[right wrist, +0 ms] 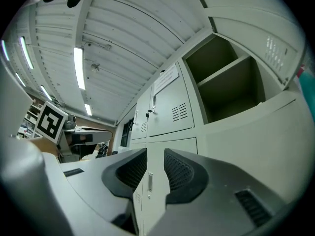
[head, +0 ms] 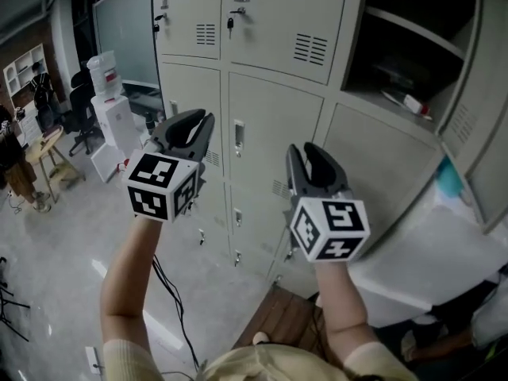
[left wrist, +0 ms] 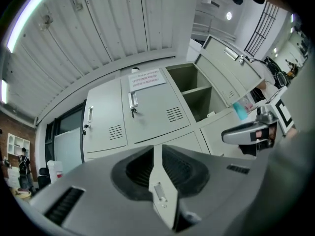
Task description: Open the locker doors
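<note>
We face the bank of lockers (head: 274,46), just ahead of us. Its top right compartment (head: 405,38) already stands open, its door (head: 480,86) swung to the right. The doors to its left and below look shut, so most of the job remains. Our left gripper (head: 202,121) and right gripper (head: 305,149) hover near the middle door (head: 270,125), jaws slightly spread, pinching nothing.

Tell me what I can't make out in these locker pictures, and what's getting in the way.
- Notice on an upper door: left gripper view, print too small to read.
- Items in the open compartment: head view, dim, too small to identify.
- Blue object: head view, blurred, too small to identify.
- Lower doors: head view, partly behind the left hand-held gripper and right hand-held gripper.
</note>
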Demonstrator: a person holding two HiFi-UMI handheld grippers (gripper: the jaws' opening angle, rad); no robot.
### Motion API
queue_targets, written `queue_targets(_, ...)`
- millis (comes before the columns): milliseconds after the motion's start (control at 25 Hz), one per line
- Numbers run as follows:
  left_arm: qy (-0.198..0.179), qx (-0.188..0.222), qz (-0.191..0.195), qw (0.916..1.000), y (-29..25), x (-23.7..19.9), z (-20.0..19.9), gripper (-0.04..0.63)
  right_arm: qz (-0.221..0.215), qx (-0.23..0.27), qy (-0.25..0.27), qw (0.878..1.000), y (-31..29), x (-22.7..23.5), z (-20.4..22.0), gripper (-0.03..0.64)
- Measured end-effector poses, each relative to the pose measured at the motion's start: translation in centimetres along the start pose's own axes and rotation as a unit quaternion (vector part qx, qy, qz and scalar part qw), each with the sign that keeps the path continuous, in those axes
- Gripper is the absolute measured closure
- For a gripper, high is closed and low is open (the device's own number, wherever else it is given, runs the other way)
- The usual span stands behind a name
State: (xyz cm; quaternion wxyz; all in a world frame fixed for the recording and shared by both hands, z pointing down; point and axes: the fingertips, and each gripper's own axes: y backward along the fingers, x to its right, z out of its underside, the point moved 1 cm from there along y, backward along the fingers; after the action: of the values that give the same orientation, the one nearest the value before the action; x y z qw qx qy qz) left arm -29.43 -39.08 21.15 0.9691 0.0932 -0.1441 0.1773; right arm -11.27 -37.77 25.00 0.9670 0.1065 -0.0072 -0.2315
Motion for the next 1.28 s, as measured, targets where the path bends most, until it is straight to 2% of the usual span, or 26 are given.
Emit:
queue_targets(360, -0.028, 0.018, -0.015, 0.9993, -7.0, -0.9, -3.3, 0.555, -0.029, 0.032, 0.007, 0.999, -4.2, 3.2, -1.8, 0.526)
queue_targets(560, -0.014, 0.031, -0.024, 0.9991, -9.1, -2.5, -5.0, 0.548, -0.043, 0.043, 0.023, 0.998, -5.8, 3.3, -3.3, 0.526)
queue_targets(800, 0.001, 0.062, -0.044, 0.9971, -11.0, -5.1, -7.1, 0.523, -0.028, 0.045, 0.045, 0.998, -6.7, 3.9, -3.9, 0.526)
queue_targets(960, -0.004, 0.062, -0.047, 0.9969, -12.5, -6.7, -8.0, 0.514, -0.024, 0.039, 0.031, 0.998, -7.6, 3.6, -3.6, 0.526)
queue_targets(1280, 0.003, 0.071, -0.053, 0.9961, -15.2, -8.6, -9.0, 0.509, -0.004, 0.037, 0.036, 0.999, -7.8, 3.3, -3.3, 0.526)
